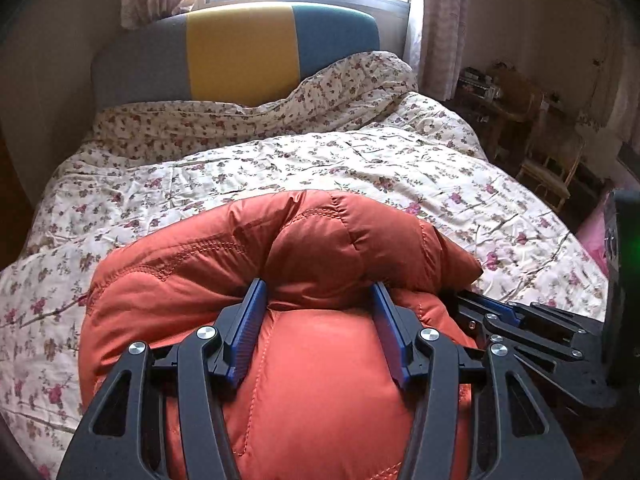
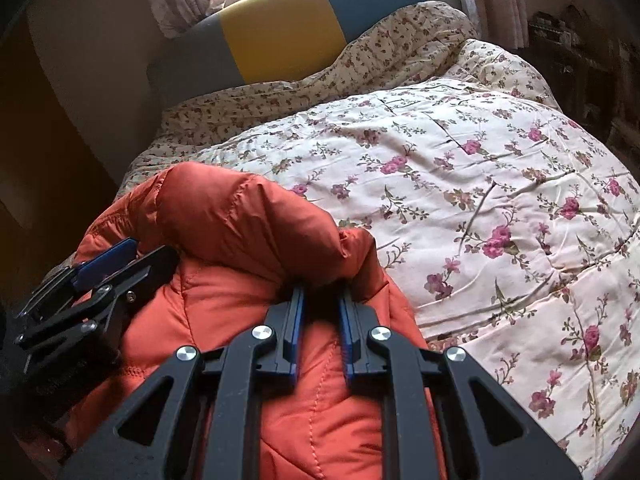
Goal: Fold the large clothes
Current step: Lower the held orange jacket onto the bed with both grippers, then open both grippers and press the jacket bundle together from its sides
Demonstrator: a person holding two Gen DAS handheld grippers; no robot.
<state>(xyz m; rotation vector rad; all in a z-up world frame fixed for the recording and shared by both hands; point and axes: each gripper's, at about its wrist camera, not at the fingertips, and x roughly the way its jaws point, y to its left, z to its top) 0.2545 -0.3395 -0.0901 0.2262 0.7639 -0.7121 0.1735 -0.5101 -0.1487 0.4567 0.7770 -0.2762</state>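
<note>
An orange puffy down jacket [image 1: 312, 248] lies bunched at the near edge of the bed; it also shows in the right wrist view [image 2: 240, 216]. My left gripper [image 1: 318, 292] has its blue-padded jaws closed around a thick roll of the jacket. My right gripper [image 2: 322, 294] is shut on a fold of the jacket just to the right. The right gripper shows at the right of the left wrist view [image 1: 500, 312]; the left gripper shows at the left of the right wrist view [image 2: 120, 256].
The bed is covered by a floral quilt [image 1: 320, 160], with a grey, yellow and teal headboard [image 1: 240, 52] under a window. Wooden chairs and clutter [image 1: 544, 160] stand to the bed's right. A wall runs along the left.
</note>
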